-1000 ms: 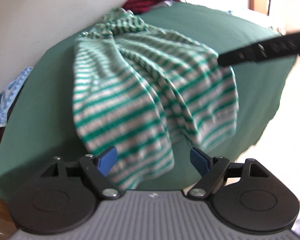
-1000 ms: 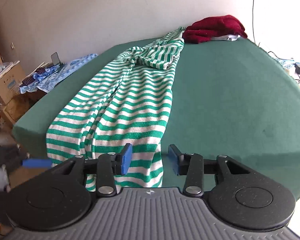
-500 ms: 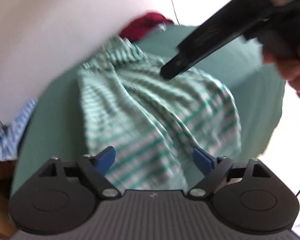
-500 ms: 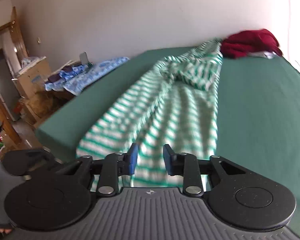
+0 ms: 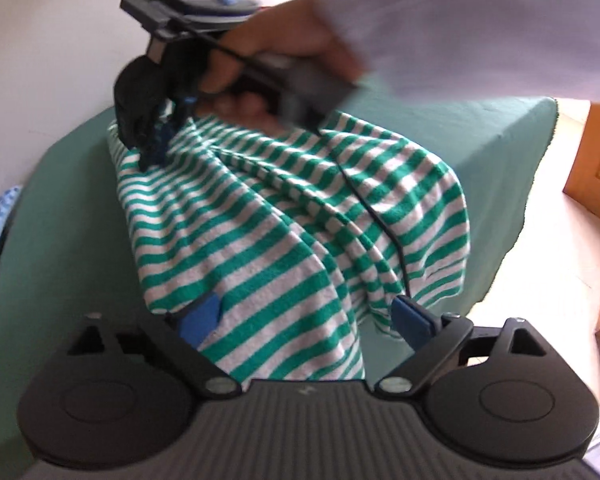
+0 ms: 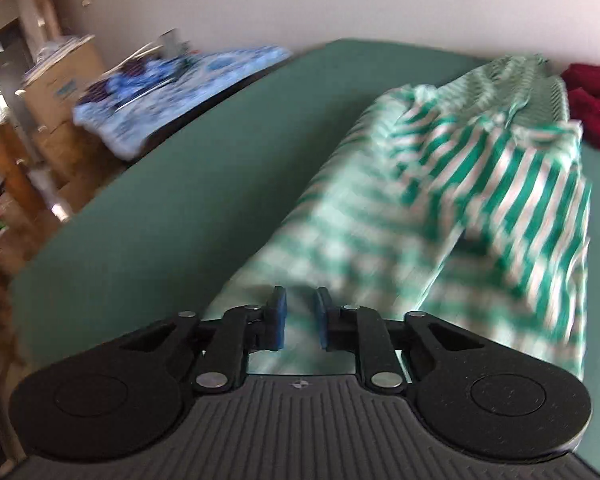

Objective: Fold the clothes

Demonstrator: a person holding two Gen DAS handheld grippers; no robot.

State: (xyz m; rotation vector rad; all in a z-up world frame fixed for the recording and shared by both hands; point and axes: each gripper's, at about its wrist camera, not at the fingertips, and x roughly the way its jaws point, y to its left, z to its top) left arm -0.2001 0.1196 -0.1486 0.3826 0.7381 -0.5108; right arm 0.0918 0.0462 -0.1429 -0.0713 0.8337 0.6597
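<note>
the green-striped garment [image 5: 284, 220] lies rumpled on the green bed [image 6: 172, 184], soft and floppy, so i'd pinch an edge; my left tongs [image 5: 306, 314] are opening wide over its hem, my right tongs [image 6: 300, 322] are closing over its far end, nothing pinched yet.

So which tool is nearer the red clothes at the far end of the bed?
Right. The right tool is over the far end of the striped garment, near the red clothes; the left tool is at the garment's near end.
</note>
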